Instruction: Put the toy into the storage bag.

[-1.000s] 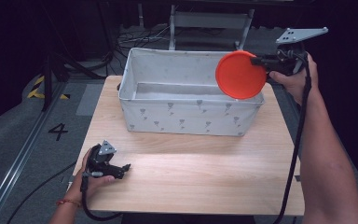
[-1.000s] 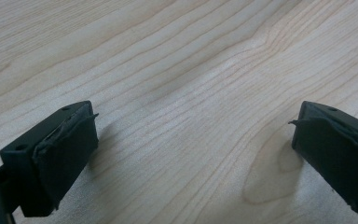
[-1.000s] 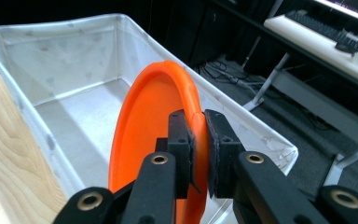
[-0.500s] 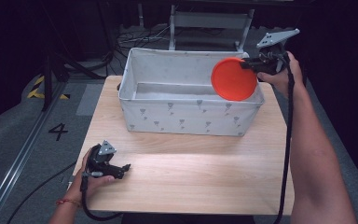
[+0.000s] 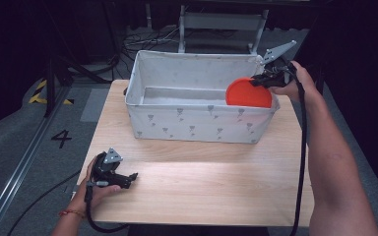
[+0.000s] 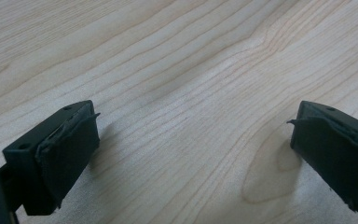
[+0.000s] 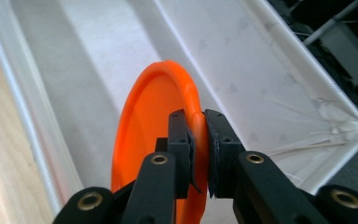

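Right now the orange plate (image 5: 248, 93) stands on edge inside the white fabric bin (image 5: 197, 125), at the bin's right end, its lower part hidden behind the bin's near wall and its upper rim about level with the bin's top edge. In the right gripper view the plate (image 7: 154, 140) is pinched at its rim between the two black jaws of the right tongs (image 7: 198, 154), one jaw on each face, with the bin's pale floor and far wall (image 7: 242, 60) behind it. The right hand (image 5: 295, 83) holds those tongs (image 5: 263, 78) just over the bin's right rim. The bin sits toward the back of the wooden worktop (image 5: 202, 191). Well apart from the bin, at the worktop's near left corner, the left hand (image 5: 91, 189) rests with the left tongs (image 5: 128, 178) lying on the wood; in the left gripper view the left tongs (image 6: 191, 140) are spread wide with bare wood grain (image 6: 182, 70) between the jaws.
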